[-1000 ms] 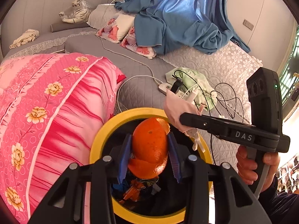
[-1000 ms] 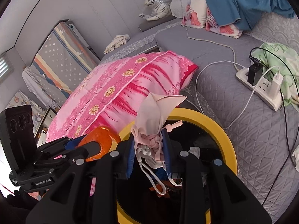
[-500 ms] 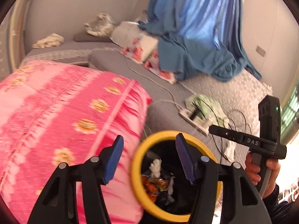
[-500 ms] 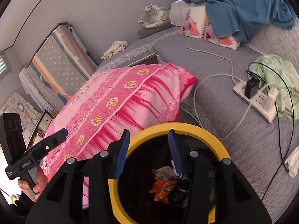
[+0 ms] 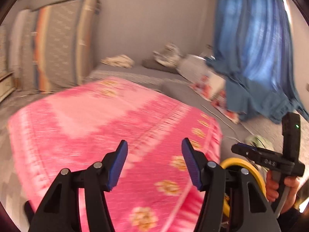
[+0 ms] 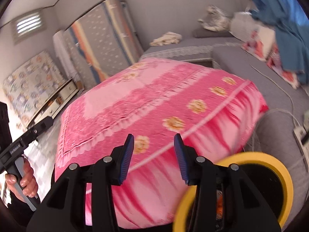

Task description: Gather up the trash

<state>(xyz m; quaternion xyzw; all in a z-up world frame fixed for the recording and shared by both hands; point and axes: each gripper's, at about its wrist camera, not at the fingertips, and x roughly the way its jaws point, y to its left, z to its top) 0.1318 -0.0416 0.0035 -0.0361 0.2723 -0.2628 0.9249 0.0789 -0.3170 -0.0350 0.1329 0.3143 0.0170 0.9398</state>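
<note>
Each fisheye sits just behind its own claw and looks forward and somewhat downward along the two fingers; the left wrist view faces the pink floral quilt (image 5: 119, 135) close below, with the yellow-rimmed bin (image 5: 239, 163) at its lower right; the right wrist view faces the same quilt from farther right; both share the quilt, the bin, the blue curtain (image 5: 255, 58) and the propped mattress (image 5: 63, 42)

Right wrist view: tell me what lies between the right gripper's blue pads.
Nothing is held: the right gripper stands open, and only the pink flowered quilt behind shows through the gap, in the right wrist view.
</note>
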